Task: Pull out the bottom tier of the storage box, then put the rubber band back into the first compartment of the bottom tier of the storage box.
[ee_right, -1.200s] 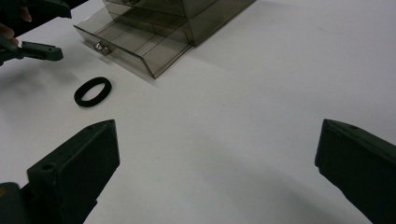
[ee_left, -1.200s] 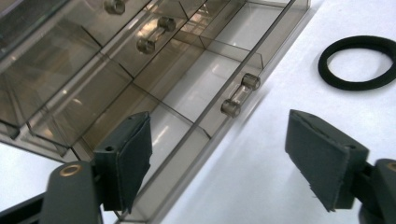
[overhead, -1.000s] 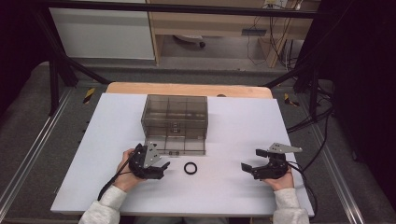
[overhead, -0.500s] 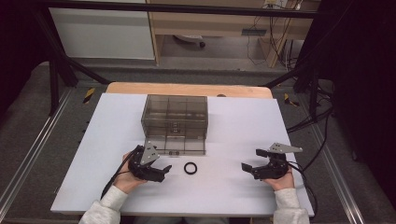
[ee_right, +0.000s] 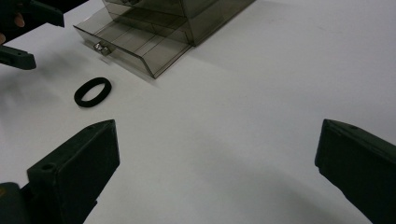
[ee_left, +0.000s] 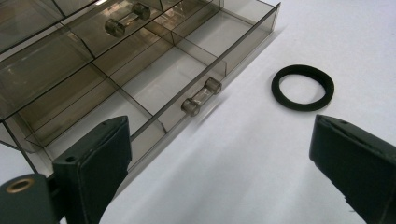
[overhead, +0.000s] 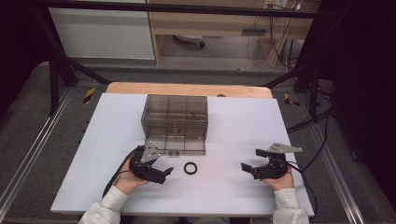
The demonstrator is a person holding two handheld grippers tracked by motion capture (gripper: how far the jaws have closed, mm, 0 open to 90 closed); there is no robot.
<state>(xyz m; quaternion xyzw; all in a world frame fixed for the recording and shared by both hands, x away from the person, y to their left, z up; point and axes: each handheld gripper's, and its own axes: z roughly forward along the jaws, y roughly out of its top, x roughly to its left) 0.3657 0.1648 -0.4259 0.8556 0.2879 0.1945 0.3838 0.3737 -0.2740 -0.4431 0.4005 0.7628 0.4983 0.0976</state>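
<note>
Bottom drawer (ee_left: pixel 154 88) of the smoky plastic drawer box (overhead: pixel 175 116) stands pulled out; black ring (overhead: pixel 190 168) lies on the table (overhead: pixel 299 126) just in front — untouched. Left gripper (overhead: pixel 164 173) jaws have just been opening, nothing between; right gripper (overhead: pixel 250 167) wide open, empty. Likely step: picking the ring up — left must close on its rim.

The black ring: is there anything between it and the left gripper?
Nothing visible. The ring lies flat on bare white table, ahead of the open left gripper, whose jaws have just been opening. The open drawer stands to one side.

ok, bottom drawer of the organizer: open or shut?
Open. The bottom drawer is pulled out of the organizer, its compartments exposed and empty, handle toward the black ring.
</note>
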